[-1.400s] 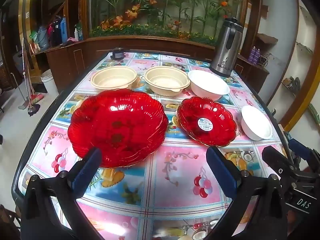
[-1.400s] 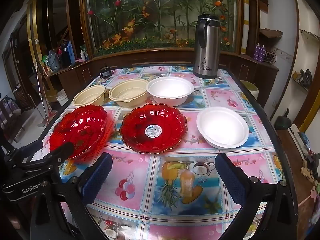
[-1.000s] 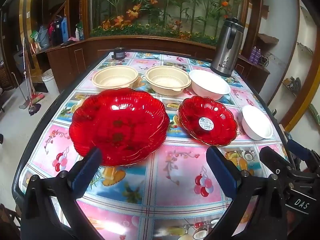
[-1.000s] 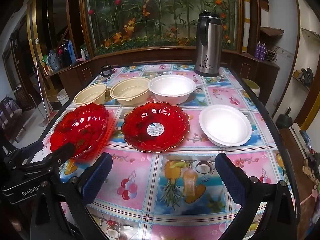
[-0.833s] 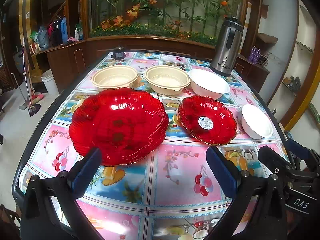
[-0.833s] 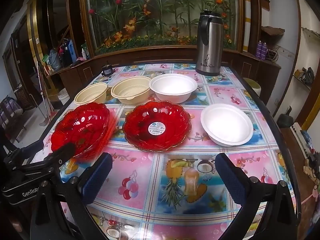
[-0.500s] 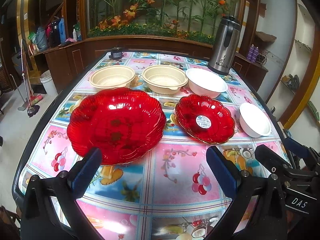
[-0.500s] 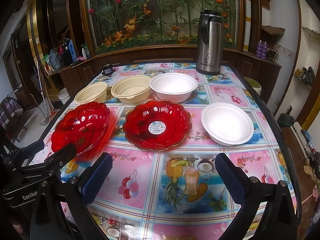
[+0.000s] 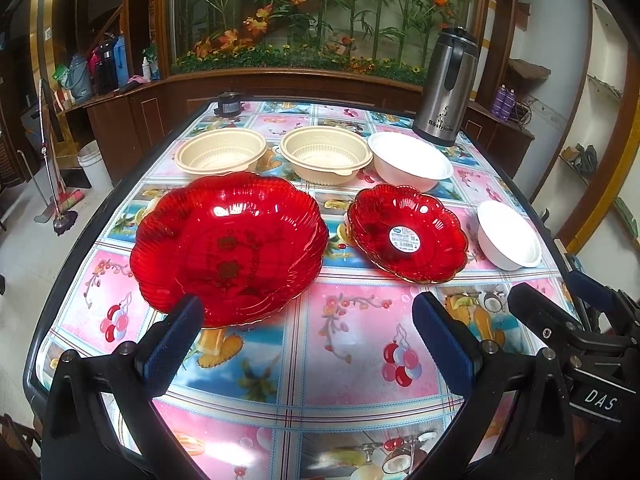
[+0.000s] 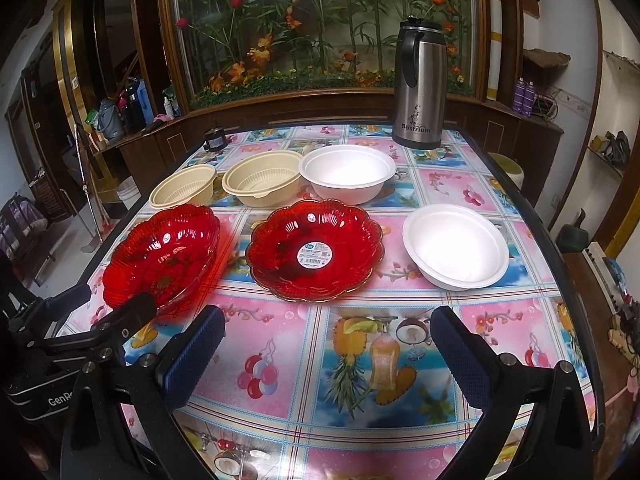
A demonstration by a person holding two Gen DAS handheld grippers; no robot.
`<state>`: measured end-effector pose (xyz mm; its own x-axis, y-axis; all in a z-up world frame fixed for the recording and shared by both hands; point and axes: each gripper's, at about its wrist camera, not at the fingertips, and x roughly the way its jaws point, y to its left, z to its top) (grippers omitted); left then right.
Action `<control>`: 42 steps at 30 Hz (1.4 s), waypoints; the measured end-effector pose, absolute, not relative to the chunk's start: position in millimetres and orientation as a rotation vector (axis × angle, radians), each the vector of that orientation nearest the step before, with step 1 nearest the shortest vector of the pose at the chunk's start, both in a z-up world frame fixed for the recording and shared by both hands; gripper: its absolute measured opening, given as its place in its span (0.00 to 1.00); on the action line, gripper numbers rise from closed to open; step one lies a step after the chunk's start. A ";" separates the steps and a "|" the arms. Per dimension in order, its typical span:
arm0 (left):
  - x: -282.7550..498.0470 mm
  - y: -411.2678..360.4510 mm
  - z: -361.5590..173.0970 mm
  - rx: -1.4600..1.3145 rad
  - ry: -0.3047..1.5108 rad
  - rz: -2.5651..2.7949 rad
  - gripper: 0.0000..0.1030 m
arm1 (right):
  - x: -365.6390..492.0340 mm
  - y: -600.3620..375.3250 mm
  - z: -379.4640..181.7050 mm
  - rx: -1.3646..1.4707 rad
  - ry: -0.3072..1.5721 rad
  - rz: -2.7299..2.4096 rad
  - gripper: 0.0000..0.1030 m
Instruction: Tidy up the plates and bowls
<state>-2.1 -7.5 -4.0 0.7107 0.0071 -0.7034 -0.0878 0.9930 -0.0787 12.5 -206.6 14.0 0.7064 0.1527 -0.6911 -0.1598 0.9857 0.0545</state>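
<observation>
Two red scalloped plates lie on the table: a large one (image 9: 228, 246) at the left, also in the right wrist view (image 10: 162, 254), and a smaller one with a sticker (image 9: 406, 238) (image 10: 316, 250) beside it. Behind them stand two beige bowls (image 9: 220, 156) (image 9: 325, 159) and a large white bowl (image 9: 409, 162) (image 10: 347, 173). A small white bowl (image 9: 508, 234) (image 10: 456, 246) sits at the right. My left gripper (image 9: 308, 336) is open and empty, just in front of the large red plate. My right gripper (image 10: 326, 346) is open and empty, in front of the smaller red plate.
A steel thermos jug (image 10: 420, 84) stands at the table's far right corner and a small dark object (image 10: 215, 138) at the far left. The table has a fruit-print cloth (image 10: 360, 360) and a dark rim. A planter wall runs behind.
Both grippers have drifted slightly; the dishes sit a little lower and nearer in the right wrist view. Nothing was gripped or moved.
</observation>
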 end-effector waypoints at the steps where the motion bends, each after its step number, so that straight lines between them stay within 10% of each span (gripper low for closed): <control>1: -2.3 -7.7 -3.9 -0.109 0.778 0.054 1.00 | 12.2 -206.2 14.1 -0.010 0.767 0.173 1.00; 42: -5.8 -2.7 -3.2 -0.114 0.780 0.061 1.00 | 10.3 -202.4 13.0 0.001 0.766 0.193 1.00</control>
<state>-5.8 -2.7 -3.2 0.7093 0.0130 -0.7048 -0.0975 0.9920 -0.0798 10.3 -202.4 13.0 0.7038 0.1734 -0.6889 -0.1728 0.9824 0.0708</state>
